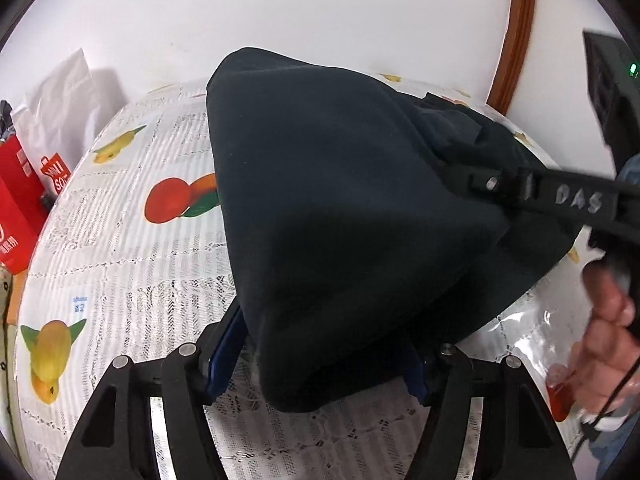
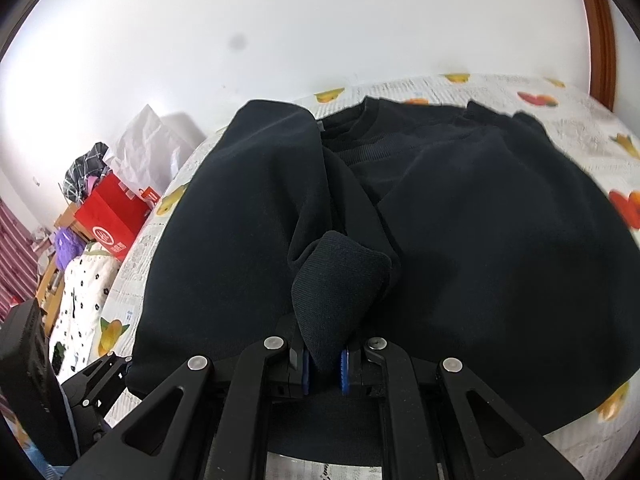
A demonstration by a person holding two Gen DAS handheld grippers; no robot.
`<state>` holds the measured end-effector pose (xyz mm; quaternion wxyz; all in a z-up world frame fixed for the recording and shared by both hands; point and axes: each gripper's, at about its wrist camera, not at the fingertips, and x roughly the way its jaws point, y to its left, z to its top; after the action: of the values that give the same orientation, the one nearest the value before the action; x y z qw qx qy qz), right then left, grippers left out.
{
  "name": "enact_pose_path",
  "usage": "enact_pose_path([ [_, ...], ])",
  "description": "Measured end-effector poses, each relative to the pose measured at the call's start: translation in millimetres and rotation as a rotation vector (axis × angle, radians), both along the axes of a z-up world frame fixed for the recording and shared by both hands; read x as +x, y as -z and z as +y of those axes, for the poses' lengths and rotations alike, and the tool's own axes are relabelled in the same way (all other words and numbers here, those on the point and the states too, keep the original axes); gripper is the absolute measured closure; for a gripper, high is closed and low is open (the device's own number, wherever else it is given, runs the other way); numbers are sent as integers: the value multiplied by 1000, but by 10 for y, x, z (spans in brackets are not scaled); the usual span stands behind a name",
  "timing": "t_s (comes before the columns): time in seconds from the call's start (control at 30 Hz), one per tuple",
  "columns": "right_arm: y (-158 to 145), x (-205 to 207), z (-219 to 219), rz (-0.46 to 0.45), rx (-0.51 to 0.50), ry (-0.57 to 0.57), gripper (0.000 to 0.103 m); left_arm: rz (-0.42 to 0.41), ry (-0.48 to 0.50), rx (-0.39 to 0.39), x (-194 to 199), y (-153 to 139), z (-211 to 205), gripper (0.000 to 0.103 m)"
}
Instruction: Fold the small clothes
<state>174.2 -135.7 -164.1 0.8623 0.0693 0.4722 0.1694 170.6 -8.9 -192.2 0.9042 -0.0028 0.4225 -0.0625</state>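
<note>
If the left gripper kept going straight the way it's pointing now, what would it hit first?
Most likely the dark sweatshirt. The left gripper stands open with a fold of that cloth already lying between its fingers, so it would push into the fabric, then the fruit-print tablecloth beneath. Depth is unclear.

Table (image 1: 132,248) under a fruit-print lace cloth (image 2: 576,128) — dark sweatshirt (image 2: 480,220) lies on it

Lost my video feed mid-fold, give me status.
Left gripper open, astride dark sweatshirt fold. Right gripper shut on its ribbed cuff. Sweatshirt part-folded on fruit-print tablecloth. Nothing blocking.
</note>
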Motion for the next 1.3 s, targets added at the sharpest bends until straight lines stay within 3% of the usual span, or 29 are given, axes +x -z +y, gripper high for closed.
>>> enact_pose_path([
  [0.1,-309,-128,-42,-139,-14,-37,94,-3,-8,5,-16,4,12,38],
  [0.17,-591,-280,-185,-268,43,-47,95,-3,-9,-1,2,-2,11,39],
  [0.27,-793,-447,-470,-354,98,16,95,-3,-10,-12,-8,-3,42,39],
  [0.37,-654,-488,-804,-302,99,100,95,-4,-9,-10,-16,-4,55,38],
  [0.43,-400,-442,-895,-204,32,138,95,-4,-8,2,-7,-5,45,38],
  [0.53,-55,-397,-959,-73,26,171,93,-2,-5,7,-2,-4,41,38],
  [0.6,3,-398,-961,-56,33,177,91,-1,-4,9,6,-4,35,37],
  [0.67,-24,-422,-986,-53,39,179,83,3,-1,14,10,-15,5,37],
  [0.83,-117,-322,-1118,-55,125,184,52,2,24,-48,-54,-57,-10,38],
  [1.0,-36,-84,-1004,-3,183,159,43,-30,79,-42,-56,-90,-229,33],
  [1.1,26,-8,-915,7,158,176,44,-2,76,-42,24,-76,-324,33],
  [1.17,51,32,-873,3,142,186,52,11,65,-28,66,-44,-375,32],
  [1.23,44,47,-821,-9,99,175,75,5,57,8,87,-28,-426,31],
  [1.3,-16,41,-792,-41,88,145,84,5,43,10,116,-17,-428,33],
])
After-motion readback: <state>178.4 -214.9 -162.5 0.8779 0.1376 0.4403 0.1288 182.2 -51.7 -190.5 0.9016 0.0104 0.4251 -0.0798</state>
